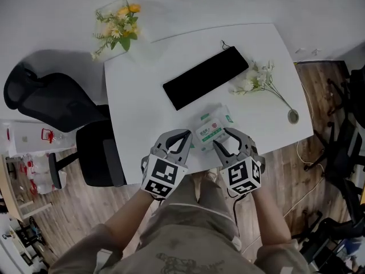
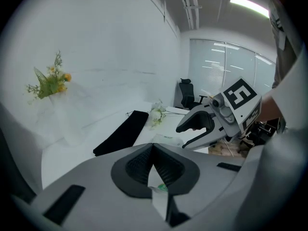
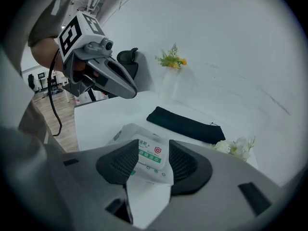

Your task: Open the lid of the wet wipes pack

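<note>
The wet wipes pack (image 1: 212,127) is white with green print and a red mark on its lid, and lies flat near the front edge of the white table (image 1: 137,107). My right gripper (image 1: 227,139) hangs over the pack's right end, open. In the right gripper view the pack's lid (image 3: 149,155) shows in the gap between the pads of that gripper (image 3: 154,146), untouched. My left gripper (image 1: 186,134) is just left of the pack, its fingertips meeting in a point (image 2: 153,146), with nothing held. The left gripper view shows the pack (image 2: 167,138) beyond it.
A long black pouch (image 1: 205,77) lies across the table's middle, with a sprig of white flowers (image 1: 254,79) to its right. A yellow flower bunch (image 1: 117,27) sits at the far left corner. A black office chair (image 1: 51,104) stands left of the table.
</note>
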A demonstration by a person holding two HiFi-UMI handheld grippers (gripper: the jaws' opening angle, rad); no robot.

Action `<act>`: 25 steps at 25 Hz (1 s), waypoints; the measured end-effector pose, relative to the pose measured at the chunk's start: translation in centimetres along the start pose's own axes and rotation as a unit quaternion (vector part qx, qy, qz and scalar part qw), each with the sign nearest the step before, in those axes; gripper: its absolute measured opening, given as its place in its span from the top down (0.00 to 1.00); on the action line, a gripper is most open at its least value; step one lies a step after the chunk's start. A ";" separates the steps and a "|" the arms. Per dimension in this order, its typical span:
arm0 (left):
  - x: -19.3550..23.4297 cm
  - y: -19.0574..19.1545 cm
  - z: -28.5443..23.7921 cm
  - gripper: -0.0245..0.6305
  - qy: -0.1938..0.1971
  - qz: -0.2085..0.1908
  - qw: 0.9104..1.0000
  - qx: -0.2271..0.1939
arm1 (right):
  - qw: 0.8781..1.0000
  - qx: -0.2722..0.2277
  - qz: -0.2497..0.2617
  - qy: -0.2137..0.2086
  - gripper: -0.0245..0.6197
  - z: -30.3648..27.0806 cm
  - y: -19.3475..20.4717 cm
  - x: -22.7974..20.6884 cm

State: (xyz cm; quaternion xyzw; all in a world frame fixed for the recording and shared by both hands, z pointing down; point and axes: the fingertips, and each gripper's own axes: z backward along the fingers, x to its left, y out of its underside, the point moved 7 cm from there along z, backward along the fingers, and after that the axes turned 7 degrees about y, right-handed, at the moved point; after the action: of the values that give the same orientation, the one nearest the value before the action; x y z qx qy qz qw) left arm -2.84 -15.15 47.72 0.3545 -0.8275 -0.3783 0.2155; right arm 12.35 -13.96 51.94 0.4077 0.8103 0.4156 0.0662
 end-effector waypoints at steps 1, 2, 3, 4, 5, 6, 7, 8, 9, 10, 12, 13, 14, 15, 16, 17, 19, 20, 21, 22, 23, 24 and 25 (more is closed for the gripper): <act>0.0 0.6 -0.5 0.94 0.002 0.002 1.000 0.007 | 1.000 0.005 0.006 -0.003 0.63 -0.5 0.4 0.2; 0.1 1.3 -1.0 0.94 0.003 0.004 1.000 0.015 | 1.000 0.011 0.012 -0.006 0.63 -0.9 0.8 0.3; 0.1 1.9 -1.5 0.94 0.004 0.006 1.000 0.024 | 1.000 0.016 0.020 -0.007 0.63 -1.3 1.3 0.4; 0.1 2.6 -2.1 0.94 0.006 0.009 0.999 0.031 | 0.999 0.021 0.028 -0.009 0.63 -1.7 1.6 0.6; 0.0 3.3 -2.6 0.94 0.010 0.011 0.999 0.038 | 0.999 0.026 0.037 -0.012 0.63 -2.0 2.0 0.7; -0.2 3.9 -3.1 0.94 0.014 0.014 0.999 0.044 | 0.998 0.029 0.045 -0.015 0.63 -2.2 2.4 0.8; -0.3 4.5 -3.5 0.94 0.018 0.018 0.998 0.049 | 0.998 0.033 0.053 -0.020 0.63 -2.4 2.8 0.9; -0.4 5.1 -3.9 0.94 0.021 0.021 0.998 0.055 | 0.997 0.035 0.061 -0.025 0.63 -2.6 3.1 0.9; -0.6 5.7 -4.2 0.94 0.026 0.024 0.998 0.061 | 0.997 0.035 0.069 -0.030 0.63 -2.7 3.3 1.0; -0.7 6.3 -4.6 0.94 0.030 0.027 0.997 0.067 | 0.996 0.035 0.081 -0.034 0.63 -2.8 3.4 1.0; -0.9 7.3 -5.2 0.94 0.035 0.030 0.996 0.080 | 0.991 0.032 0.120 -0.041 0.64 -3.0 3.6 1.3; -0.9 7.7 -5.4 0.94 0.035 0.031 0.995 0.084 | 0.988 0.032 0.144 -0.043 0.64 -3.1 3.6 1.5; -0.8 7.9 -5.6 0.94 0.035 0.032 0.995 0.086 | 0.985 0.031 0.165 -0.044 0.64 -3.2 3.6 1.7; -0.8 8.1 -5.8 0.94 0.035 0.033 0.995 0.086 | 0.981 0.031 0.184 -0.045 0.65 -3.3 3.5 1.9; -0.7 8.2 -5.9 0.94 0.035 0.033 0.995 0.086 | 0.978 0.031 0.202 -0.047 0.65 -3.4 3.4 2.0; -0.7 8.3 -6.0 0.94 0.034 0.031 0.995 0.085 | 0.974 0.031 0.220 -0.050 0.66 -3.4 3.4 2.2; -0.8 8.4 -6.2 0.94 0.031 0.026 0.996 0.083 | 0.966 0.034 0.251 -0.060 0.72 -3.5 3.3 2.5; -0.9 8.4 -6.2 0.94 0.029 0.024 0.996 0.082 | 0.962 0.036 0.262 -0.065 0.76 -3.5 3.3 2.7; -0.9 8.5 -6.2 0.94 0.028 0.022 0.996 0.080 | 0.960 0.036 0.270 -0.066 0.76 -3.6 3.3 2.8; -0.9 8.5 -6.3 0.94 0.027 0.020 0.996 0.079 | 0.958 0.035 0.276 -0.065 0.78 -3.6 3.2 2.8; -0.9 8.6 -6.3 0.94 0.027 0.018 0.996 0.079 | 0.958 0.032 0.278 -0.063 0.79 -3.5 3.1 2.8; -0.9 8.6 -6.3 0.94 0.028 0.016 0.996 0.078 | 0.959 0.027 0.276 -0.060 0.81 -3.4 2.9 2.7; -0.9 8.7 -6.4 0.94 0.028 0.015 0.996 0.078 | 0.961 0.021 0.270 -0.058 0.83 -3.2 2.6 2.6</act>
State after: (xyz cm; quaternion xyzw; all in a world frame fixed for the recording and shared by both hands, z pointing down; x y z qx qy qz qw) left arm -1.95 -13.50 58.35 0.3688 -0.8532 -0.2989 0.2160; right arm 10.75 -13.26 56.52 0.6358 0.6736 0.3767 -0.0106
